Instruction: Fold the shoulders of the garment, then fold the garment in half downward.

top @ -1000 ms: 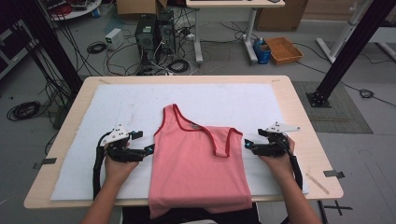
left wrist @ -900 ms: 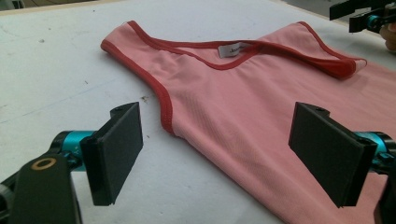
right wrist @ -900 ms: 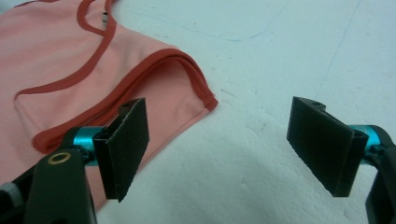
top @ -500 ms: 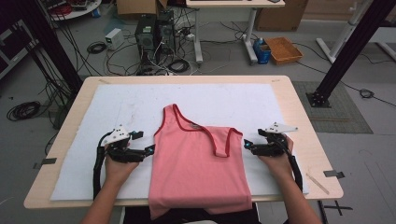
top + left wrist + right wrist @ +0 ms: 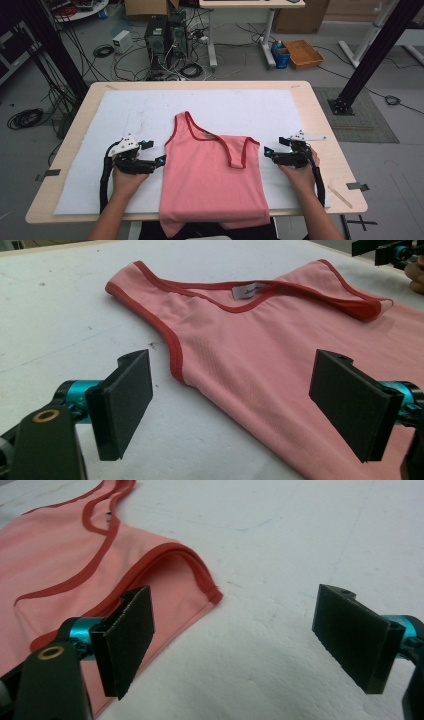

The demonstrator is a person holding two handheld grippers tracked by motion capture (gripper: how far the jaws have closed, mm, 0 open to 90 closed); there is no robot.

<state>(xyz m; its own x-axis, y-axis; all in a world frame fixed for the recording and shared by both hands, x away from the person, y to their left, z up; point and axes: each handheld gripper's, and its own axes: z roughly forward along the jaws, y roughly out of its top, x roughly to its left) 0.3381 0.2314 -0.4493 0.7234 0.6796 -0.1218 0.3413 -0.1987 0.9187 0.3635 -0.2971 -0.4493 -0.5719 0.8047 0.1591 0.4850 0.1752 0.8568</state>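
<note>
Both tongs stand wide and hold nothing: the left tongs beside the pink tank top's left side seam, the right tongs, jaws just opened further, at its right armhole. A fold seems next, needing side grips. White mat offers room; the hem overhangs the tabletop's near edge.
</note>
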